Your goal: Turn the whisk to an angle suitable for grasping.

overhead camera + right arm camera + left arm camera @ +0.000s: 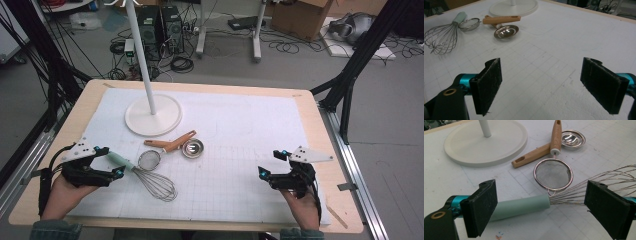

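A whisk with a pale green handle [119,161] and wire loops [159,185] lies on the white mat at the left. My left gripper [111,161] stands open at the handle's end. In the left gripper view the whisk handle [521,206] lies across the gap between the jaws of the left gripper [544,207], its end hidden behind the left pad [482,208]; neither pad presses on it. My right gripper [271,163] is open over bare mat at the right, and in its own view the right gripper [549,85] has nothing between its jaws.
A small mesh strainer [149,160] with a wooden handle [172,145] and a steel measuring spoon [192,148] lie just beyond the whisk. A white stand with a round base [152,116] and a tall pole [140,50] rises at the back left.
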`<state>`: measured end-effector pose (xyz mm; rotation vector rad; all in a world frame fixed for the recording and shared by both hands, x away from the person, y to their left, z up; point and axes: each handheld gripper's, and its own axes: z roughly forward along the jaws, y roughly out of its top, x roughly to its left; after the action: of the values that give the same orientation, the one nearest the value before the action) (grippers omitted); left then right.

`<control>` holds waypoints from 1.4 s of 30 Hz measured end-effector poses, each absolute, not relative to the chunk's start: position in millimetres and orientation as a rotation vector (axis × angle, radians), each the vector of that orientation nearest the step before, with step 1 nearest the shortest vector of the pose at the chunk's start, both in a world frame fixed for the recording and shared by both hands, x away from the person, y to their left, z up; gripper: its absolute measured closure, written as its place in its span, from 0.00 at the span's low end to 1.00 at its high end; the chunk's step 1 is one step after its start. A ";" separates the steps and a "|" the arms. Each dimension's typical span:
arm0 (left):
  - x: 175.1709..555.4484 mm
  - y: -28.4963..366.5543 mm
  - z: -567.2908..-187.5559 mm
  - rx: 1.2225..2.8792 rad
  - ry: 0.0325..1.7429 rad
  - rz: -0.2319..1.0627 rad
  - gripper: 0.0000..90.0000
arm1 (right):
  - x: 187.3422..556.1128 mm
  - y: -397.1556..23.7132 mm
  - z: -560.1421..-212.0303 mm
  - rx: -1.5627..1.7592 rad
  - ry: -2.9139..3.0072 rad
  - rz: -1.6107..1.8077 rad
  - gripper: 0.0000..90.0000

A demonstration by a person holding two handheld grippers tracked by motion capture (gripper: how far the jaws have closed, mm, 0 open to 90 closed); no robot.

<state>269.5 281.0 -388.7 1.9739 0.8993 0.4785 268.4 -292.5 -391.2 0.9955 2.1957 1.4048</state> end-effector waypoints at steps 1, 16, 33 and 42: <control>269.5 281.0 -388.7 1.974 0.899 0.478 0.13 | 268.4 -292.5 -391.2 0.996 2.196 1.405 0.18; 272.8 281.9 -388.8 1.973 0.905 0.477 0.13 | 267.9 -294.6 -393.7 1.007 2.194 1.410 0.18; 266.0 295.3 -386.4 1.945 0.928 0.502 0.15 | 271.0 -278.8 -393.3 0.972 2.241 1.397 0.18; 266.1 298.6 -387.5 1.943 0.942 0.503 0.16 | 270.3 -278.7 -391.5 0.961 2.239 1.400 0.18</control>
<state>266.1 298.6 -387.5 1.9426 0.9424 0.5028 270.3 -278.7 -391.5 0.9608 2.2387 1.4001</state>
